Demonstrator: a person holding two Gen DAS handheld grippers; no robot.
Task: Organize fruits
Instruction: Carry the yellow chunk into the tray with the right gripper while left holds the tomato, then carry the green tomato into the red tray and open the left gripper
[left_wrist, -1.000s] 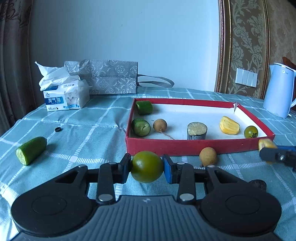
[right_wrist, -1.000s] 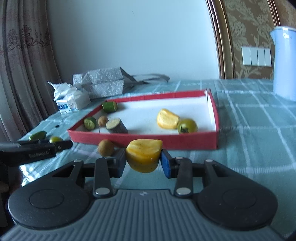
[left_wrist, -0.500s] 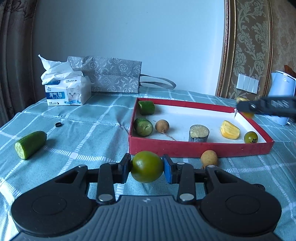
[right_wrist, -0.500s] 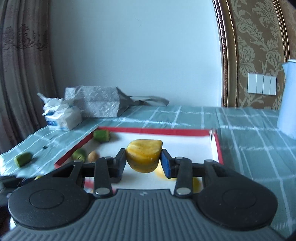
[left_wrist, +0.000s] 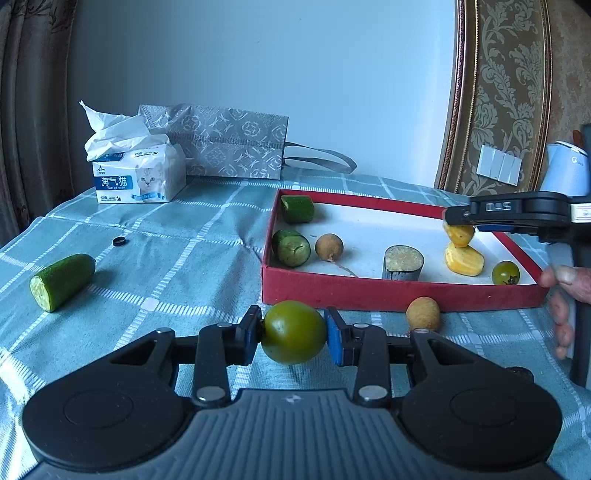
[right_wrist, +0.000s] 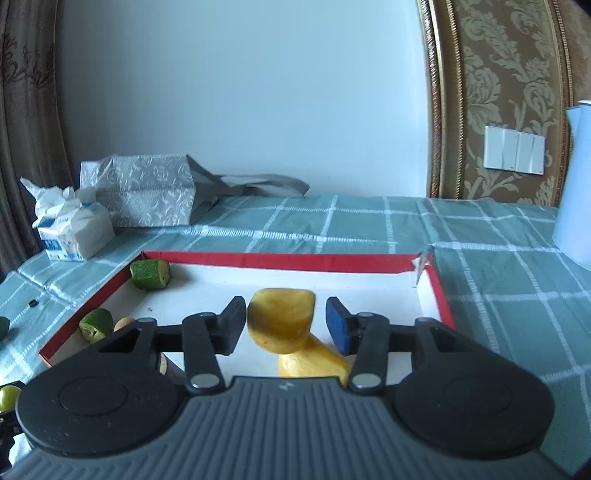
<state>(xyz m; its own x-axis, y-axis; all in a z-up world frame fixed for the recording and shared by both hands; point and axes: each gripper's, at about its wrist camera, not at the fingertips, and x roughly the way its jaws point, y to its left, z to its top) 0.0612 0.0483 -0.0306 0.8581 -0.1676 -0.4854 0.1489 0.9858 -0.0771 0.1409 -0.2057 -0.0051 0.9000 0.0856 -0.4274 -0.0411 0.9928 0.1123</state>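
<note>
Our left gripper (left_wrist: 293, 332), clamped on the green tomato (left_wrist: 293, 331), sits just short of the red tray (left_wrist: 369, 295) straight ahead, while our right gripper (right_wrist: 284, 320), jaws apart, frees the yellow piece (right_wrist: 281, 317) over it.

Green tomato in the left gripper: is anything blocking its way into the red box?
Only the red box's near wall stands between the round green tomato, clamped in the left gripper, and the white floor. A brown longan sits outside, off to the right.

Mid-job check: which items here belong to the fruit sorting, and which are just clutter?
Job: red tray, green tomato, yellow fruit piece, brown round fruit, cucumber piece.

Clutter: tissue pack, grey gift bag, kettle, small black ring.
</note>
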